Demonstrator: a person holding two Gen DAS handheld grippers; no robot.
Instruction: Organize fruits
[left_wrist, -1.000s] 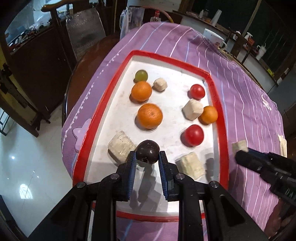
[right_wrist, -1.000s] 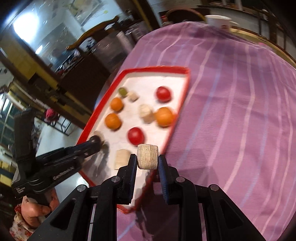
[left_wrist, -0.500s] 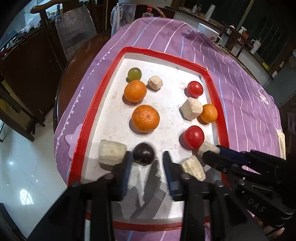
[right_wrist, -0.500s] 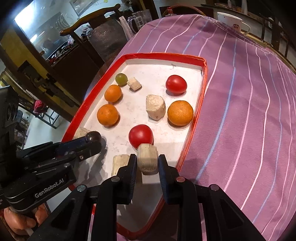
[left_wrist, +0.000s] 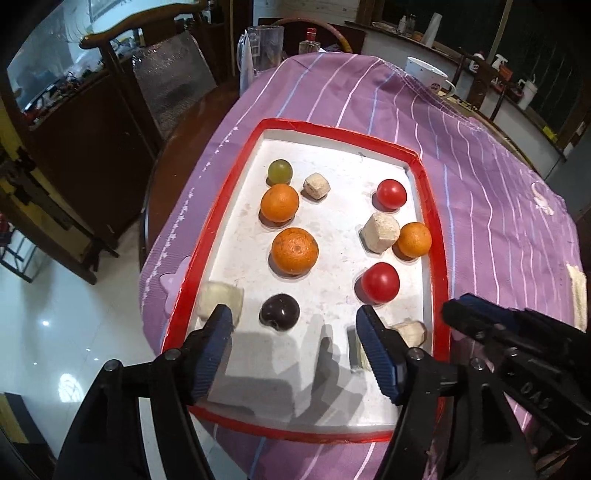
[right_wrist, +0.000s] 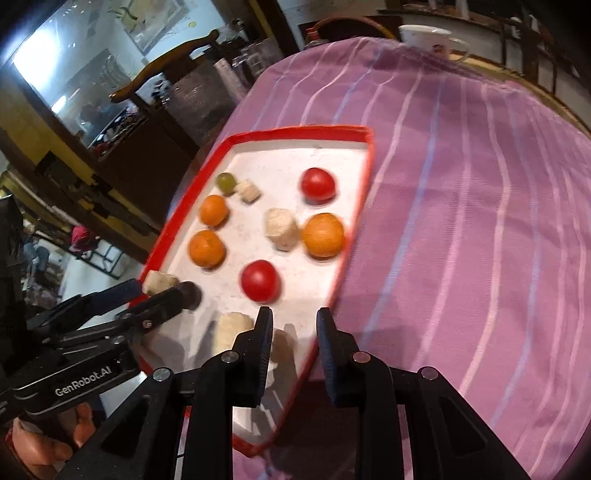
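Right wrist view is motion-blurred; a pale block (right_wrist: 282, 347) sits half hidden behind the right claw (right_wrist: 294, 341), whose near-together jaws no longer clamp it. Left claw (left_wrist: 293, 345) has just been opening, jaws apart, freeing the dark plum (left_wrist: 279, 312) near the tray's (left_wrist: 437, 236) near edge.

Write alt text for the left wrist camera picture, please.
The open left gripper hangs over a red-rimmed white tray, just released dark plum beneath it. Oranges, tomatoes, a green fruit and pale chunks lie beyond.
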